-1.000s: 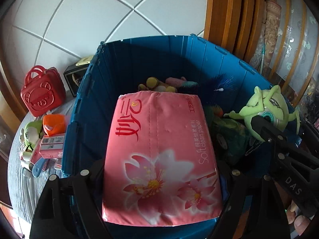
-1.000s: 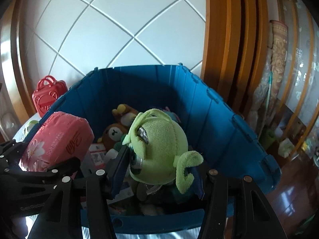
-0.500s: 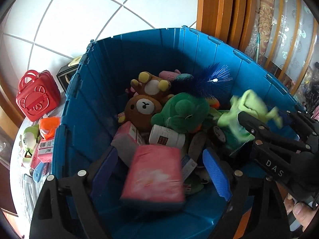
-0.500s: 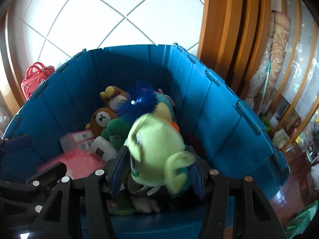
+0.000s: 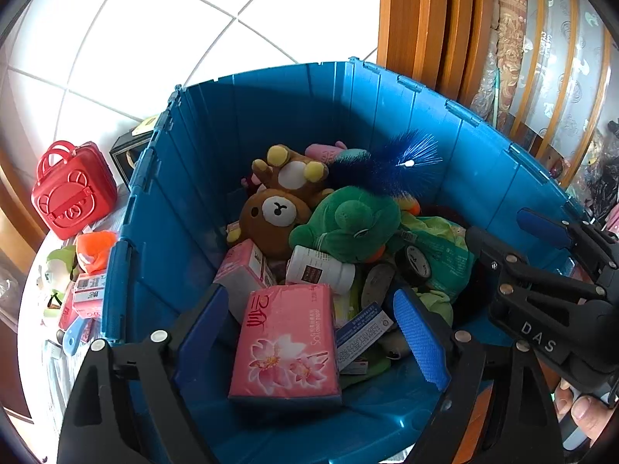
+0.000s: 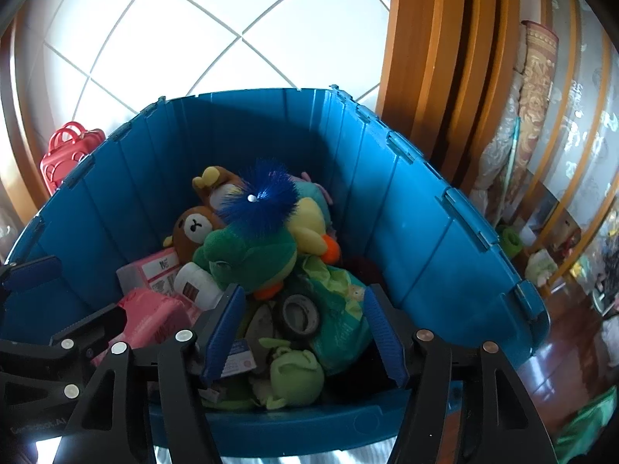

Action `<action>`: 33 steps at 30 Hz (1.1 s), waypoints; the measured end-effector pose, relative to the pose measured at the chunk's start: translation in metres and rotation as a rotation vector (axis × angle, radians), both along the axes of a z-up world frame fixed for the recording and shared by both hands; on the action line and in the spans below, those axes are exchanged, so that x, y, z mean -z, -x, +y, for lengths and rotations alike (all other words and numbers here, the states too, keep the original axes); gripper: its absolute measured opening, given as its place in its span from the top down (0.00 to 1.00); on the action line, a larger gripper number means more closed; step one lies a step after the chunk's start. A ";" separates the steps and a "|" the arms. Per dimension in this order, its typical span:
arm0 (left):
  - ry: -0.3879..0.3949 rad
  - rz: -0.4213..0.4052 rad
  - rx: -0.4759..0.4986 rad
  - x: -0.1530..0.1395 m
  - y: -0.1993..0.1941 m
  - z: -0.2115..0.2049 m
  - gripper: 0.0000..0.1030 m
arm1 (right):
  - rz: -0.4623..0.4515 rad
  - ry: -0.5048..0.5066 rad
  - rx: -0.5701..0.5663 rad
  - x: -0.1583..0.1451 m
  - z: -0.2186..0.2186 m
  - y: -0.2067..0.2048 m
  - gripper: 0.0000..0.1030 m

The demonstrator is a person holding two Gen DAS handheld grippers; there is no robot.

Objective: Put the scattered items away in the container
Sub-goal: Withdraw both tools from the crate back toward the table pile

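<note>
A deep blue plastic container [image 5: 162, 232] [image 6: 425, 232] holds several toys and packs. My left gripper [image 5: 313, 332] is open and empty above its near edge. Below it lies a pink tissue pack [image 5: 286, 340], also seen at the left of the right wrist view [image 6: 151, 317]. My right gripper [image 6: 305, 332] is open and empty over the container; a light green one-eyed plush [image 6: 294, 375] lies below it. It also shows at the right of the left wrist view [image 5: 549, 270]. A brown bear [image 5: 271, 216], a green plush [image 5: 348, 224] and a blue brush [image 5: 398, 166] lie further in.
Left of the container, on the table, stand a red pig-face case [image 5: 69, 193], an orange toy [image 5: 94, 247], small pink boxes [image 5: 87, 294] and a small green figure [image 5: 58, 270]. A wooden door frame [image 5: 418, 19] rises behind at the right. A tiled wall stands behind.
My left gripper opened and the pink tissue pack dropped into the container. My right gripper opened and the green one-eyed plush fell in. Both grippers tilted down toward the container.
</note>
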State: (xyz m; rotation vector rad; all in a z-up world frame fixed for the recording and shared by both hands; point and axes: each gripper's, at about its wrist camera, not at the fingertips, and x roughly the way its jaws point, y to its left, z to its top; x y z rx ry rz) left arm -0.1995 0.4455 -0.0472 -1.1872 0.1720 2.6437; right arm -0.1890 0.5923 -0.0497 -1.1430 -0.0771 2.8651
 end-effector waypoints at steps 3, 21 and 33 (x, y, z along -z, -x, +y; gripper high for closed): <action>-0.008 0.016 0.001 -0.004 -0.005 0.000 0.15 | 0.007 -0.005 0.003 -0.002 0.002 -0.005 0.34; -0.097 0.224 -0.125 -0.044 -0.070 -0.036 0.08 | 0.143 0.073 0.028 -0.028 0.016 -0.063 0.00; -0.059 0.247 -0.293 -0.044 -0.105 -0.075 0.08 | 0.180 0.169 -0.155 -0.031 -0.029 -0.073 0.00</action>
